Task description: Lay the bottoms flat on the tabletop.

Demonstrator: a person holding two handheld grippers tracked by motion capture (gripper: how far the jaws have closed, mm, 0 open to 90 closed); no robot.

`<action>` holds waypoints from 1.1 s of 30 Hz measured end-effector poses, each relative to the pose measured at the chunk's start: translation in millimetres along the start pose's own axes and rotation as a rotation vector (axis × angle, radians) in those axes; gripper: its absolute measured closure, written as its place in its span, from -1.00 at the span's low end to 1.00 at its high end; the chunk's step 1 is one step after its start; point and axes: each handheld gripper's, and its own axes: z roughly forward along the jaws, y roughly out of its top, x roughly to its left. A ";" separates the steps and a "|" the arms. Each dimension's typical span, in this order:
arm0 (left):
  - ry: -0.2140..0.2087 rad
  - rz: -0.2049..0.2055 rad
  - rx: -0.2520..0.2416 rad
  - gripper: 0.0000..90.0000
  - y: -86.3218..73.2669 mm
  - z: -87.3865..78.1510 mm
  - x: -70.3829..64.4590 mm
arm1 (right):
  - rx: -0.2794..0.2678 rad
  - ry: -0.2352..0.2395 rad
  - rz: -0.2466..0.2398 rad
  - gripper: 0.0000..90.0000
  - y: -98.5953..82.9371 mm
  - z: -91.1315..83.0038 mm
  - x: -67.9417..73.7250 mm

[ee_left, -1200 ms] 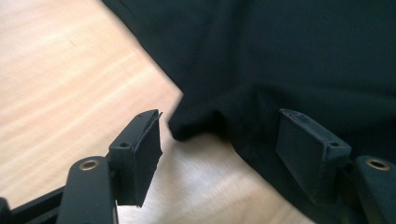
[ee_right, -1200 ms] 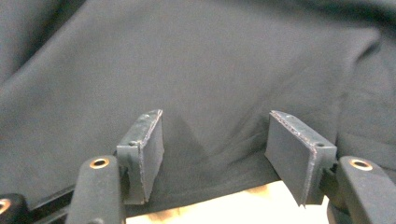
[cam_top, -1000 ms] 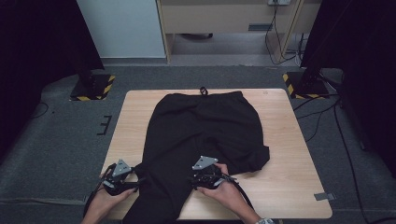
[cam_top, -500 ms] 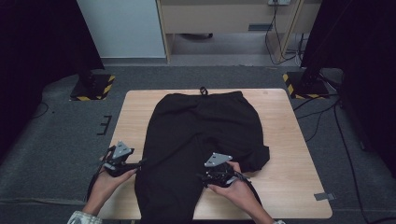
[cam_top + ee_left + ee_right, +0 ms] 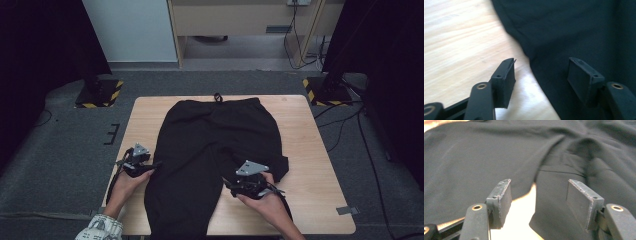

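Observation:
Black trousers [image 5: 215, 135] lie flat on the wooden table [image 5: 310, 150], waistband and drawstring at the far side, one leg running to the near edge. The other leg is bunched toward the right. My left gripper [image 5: 154, 165] is open at the trousers' left edge. In the left gripper view it [image 5: 541, 75] straddles the hem line, one finger over bare table [image 5: 456, 45], the other over fabric [image 5: 574, 30]. My right gripper [image 5: 228, 182] is open at the inner side of the legs. In the right gripper view it [image 5: 539, 200] spans a gap of table [image 5: 521, 220] between folds of cloth [image 5: 486, 152].
Striped stand bases sit on the grey floor at the far left [image 5: 100, 95] and far right [image 5: 325, 92], with cables trailing on the right. A tape scrap [image 5: 346, 210] marks the table's near right corner. Bare wood lies right of the trousers.
The left gripper has moved away from the near edge and in toward the trousers' side. The right gripper has shifted slightly to the right. Both stay open.

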 end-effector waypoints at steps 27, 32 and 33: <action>-0.043 -0.012 -0.103 -0.27 23.2 -22.9 -54.0 | 0.124 -0.009 0.063 0.94 -40.3 -2.5 -30.0; -0.070 0.033 -0.075 -0.27 22.1 -19.2 -70.5 | 0.192 0.022 0.024 0.95 -58.4 -36.4 -24.7; -0.075 0.038 -0.070 -0.27 22.6 -18.5 -72.6 | 0.202 0.033 0.024 0.94 -62.9 -43.3 -24.0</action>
